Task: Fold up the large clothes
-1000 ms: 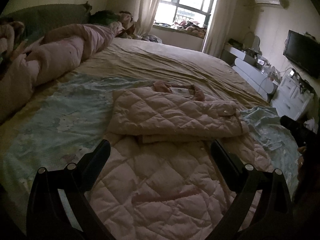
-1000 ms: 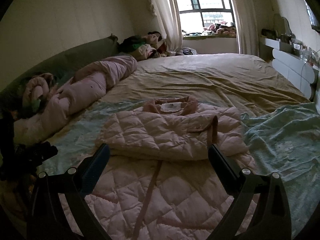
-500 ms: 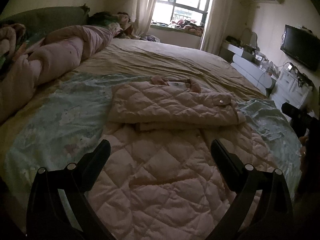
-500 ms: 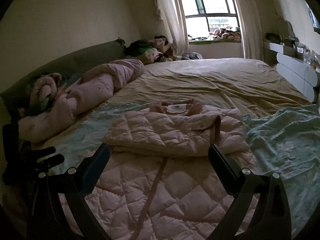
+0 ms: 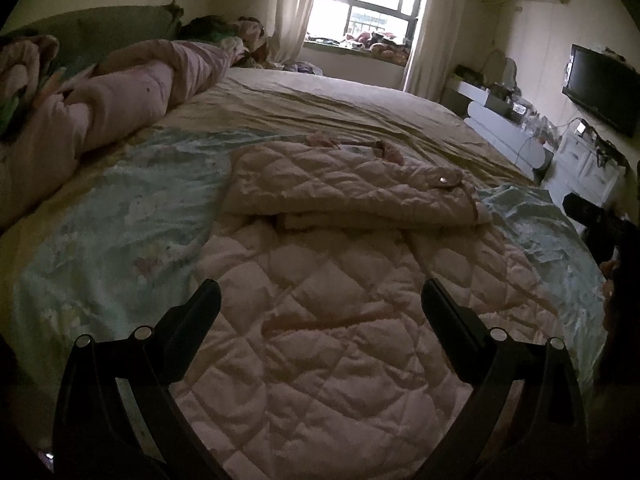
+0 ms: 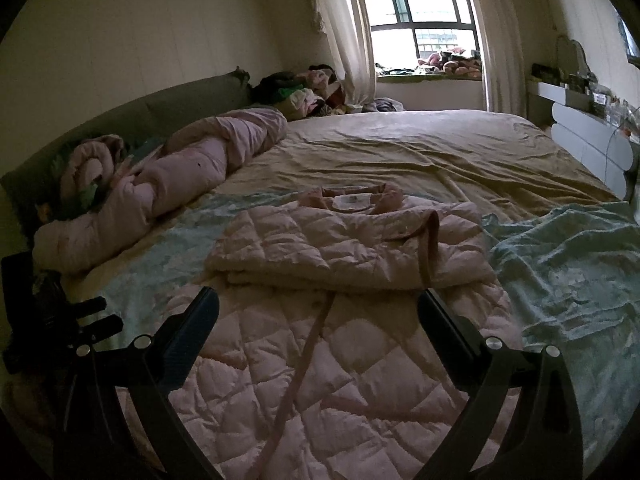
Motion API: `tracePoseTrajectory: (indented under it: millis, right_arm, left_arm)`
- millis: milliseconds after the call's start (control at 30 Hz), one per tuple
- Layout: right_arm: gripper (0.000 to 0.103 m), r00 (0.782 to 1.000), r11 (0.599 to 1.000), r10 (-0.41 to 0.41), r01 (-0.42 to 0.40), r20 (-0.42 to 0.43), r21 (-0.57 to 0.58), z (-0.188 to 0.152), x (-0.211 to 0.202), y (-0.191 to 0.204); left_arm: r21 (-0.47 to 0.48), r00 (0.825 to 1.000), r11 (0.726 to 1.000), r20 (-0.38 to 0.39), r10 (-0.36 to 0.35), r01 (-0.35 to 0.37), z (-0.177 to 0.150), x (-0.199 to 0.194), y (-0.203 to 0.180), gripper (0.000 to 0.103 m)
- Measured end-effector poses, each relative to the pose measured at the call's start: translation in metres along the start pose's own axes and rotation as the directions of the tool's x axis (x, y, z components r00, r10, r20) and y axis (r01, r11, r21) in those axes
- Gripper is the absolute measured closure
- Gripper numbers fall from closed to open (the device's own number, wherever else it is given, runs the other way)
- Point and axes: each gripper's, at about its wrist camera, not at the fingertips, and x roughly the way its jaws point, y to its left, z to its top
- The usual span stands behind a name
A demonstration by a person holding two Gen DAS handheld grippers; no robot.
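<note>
Coat [image 5: 340,280], pink quilted, is lying mid-bed w/ sleeves folded across its upper half; collar pointing toward window [image 5: 360,12]. Left of coat: rolled pink duvet [image 6: 168,184] is sitting well apart, teal sheet [image 5: 112,232] showing between, so open room there. Left gripper [image 5: 320,320] is hovering over coat's lower half, jaws spread, holding nothing. Right gripper [image 6: 318,320] is doing likewise, jaws wide. Right of coat: sheet is bunching up near its edge. White neck label [image 6: 352,201] is too small to read.
</note>
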Motion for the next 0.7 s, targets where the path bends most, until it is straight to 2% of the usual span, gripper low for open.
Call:
tracePoseTrajectory:
  millis: [300,700]
  right_arm:
    - [0.004,1.0,1.0,-0.004,0.004,-0.017,-0.007,-0.01,-0.005,0.0]
    - [0.004,0.996,1.0,-0.021,0.021,-0.082,-0.005,-0.034,-0.003,-0.009]
  left_arm:
    - [0.008,1.0,1.0,-0.021,0.011,-0.011,-0.02,-0.004,-0.001,0.009]
    - [-0.005,0.998,0.999,-0.053,0.035,-0.035,-0.042,-0.01,0.005,0.009]
